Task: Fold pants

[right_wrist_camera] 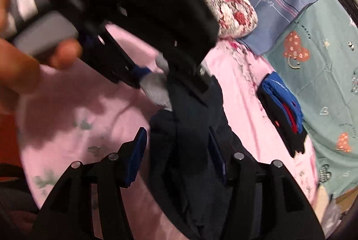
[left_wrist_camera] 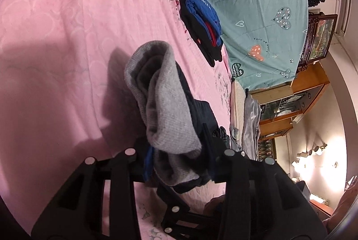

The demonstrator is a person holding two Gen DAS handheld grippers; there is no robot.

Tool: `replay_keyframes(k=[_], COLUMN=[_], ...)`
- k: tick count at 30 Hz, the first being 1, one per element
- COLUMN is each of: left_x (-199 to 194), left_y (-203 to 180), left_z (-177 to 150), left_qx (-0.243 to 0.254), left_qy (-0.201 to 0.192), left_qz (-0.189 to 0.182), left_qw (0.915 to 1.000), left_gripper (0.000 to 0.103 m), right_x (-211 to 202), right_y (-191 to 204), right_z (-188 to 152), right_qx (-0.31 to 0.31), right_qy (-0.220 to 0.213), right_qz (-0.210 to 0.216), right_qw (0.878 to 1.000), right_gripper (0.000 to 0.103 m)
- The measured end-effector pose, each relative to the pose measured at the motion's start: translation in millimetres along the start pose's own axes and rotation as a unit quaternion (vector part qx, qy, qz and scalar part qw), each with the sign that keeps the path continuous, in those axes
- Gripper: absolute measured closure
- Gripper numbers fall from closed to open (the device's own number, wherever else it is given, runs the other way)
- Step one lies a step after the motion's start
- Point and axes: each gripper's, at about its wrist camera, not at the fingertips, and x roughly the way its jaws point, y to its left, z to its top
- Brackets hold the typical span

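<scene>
Pants bunched in left claw, right claw open around them, pink bedsheet beneath.

Open pink heart-patterned bedsheet left of bunched grey-and-navy knit pants: broad passage there. Folded blue, red and black clothes stack blocks far side, near teal heart-print sheet. Floral red-and-white pillow closes off bed head. Left gripper crowds space just above pants in right wrist view. Crumpled grey fabric at bed edge.
</scene>
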Motion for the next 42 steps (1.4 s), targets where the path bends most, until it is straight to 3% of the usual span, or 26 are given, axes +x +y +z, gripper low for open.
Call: replay_keyframes(k=[1, 4, 6, 13, 19, 23, 27, 31, 35, 37, 38, 39, 40, 42], left_x=[-1, -1, -1, 13, 72, 129, 189, 235, 265, 268, 263, 258, 246, 221], left_y=[-1, -10, -22, -88, -155, -188, -208, -213, -212, -214, -216, -218, -224, -230], left_z=[0, -1, -3, -12, -28, -47, -71, -95, -113, -121, -122, -122, -122, -118], left_qx=[0.000, 0.005, 0.014, 0.080, 0.149, 0.182, 0.210, 0.233, 0.249, 0.254, 0.257, 0.260, 0.271, 0.294], left_qy=[-0.001, -0.004, -0.010, -0.028, 0.009, 0.055, 0.101, 0.133, 0.154, 0.159, 0.160, 0.156, 0.134, 0.088], left_qz=[0.001, 0.001, -0.003, -0.038, -0.077, -0.088, -0.067, -0.031, -0.001, 0.001, -0.009, -0.016, -0.021, -0.013], left_qw=[1.0000, 1.0000, 0.9998, 0.9957, 0.9857, 0.9778, 0.9702, 0.9629, 0.9561, 0.9540, 0.9531, 0.9529, 0.9531, 0.9516], left_gripper=[0.065, 0.065, 0.065, 0.065, 0.065, 0.065, 0.065, 0.065, 0.065, 0.054, 0.048, 0.033, 0.023, 0.016], right_x=[0, -3, -8, -43, -82, -101, -107, -101, -90, -84, -81, -80, -81, -86], right_y=[-2, -14, -25, -60, -108, -147, -173, -197, -213, -218, -223, -226, -230, -236], right_z=[-1, -2, -3, -16, -57, -104, -155, -205, -247, -265, -277, -286, -297, -309], right_qx=[0.008, 0.037, 0.060, 0.130, 0.216, 0.294, 0.355, 0.422, 0.482, 0.511, 0.533, 0.550, 0.570, 0.584], right_qy=[-0.003, -0.006, -0.010, -0.059, -0.090, -0.087, -0.063, -0.027, -0.003, 0.001, -0.001, -0.004, -0.012, -0.028], right_qz=[0.002, 0.018, 0.026, -0.001, -0.055, -0.076, -0.084, -0.061, -0.003, 0.035, 0.063, 0.084, 0.112, 0.141], right_qw=[1.000, 0.999, 0.998, 0.990, 0.971, 0.949, 0.929, 0.904, 0.876, 0.859, 0.844, 0.831, 0.814, 0.799], right_gripper=[0.049, 0.070, 0.076, 0.080, 0.080, 0.080, 0.080, 0.080, 0.080, 0.077, 0.073, 0.063, 0.055, 0.050])
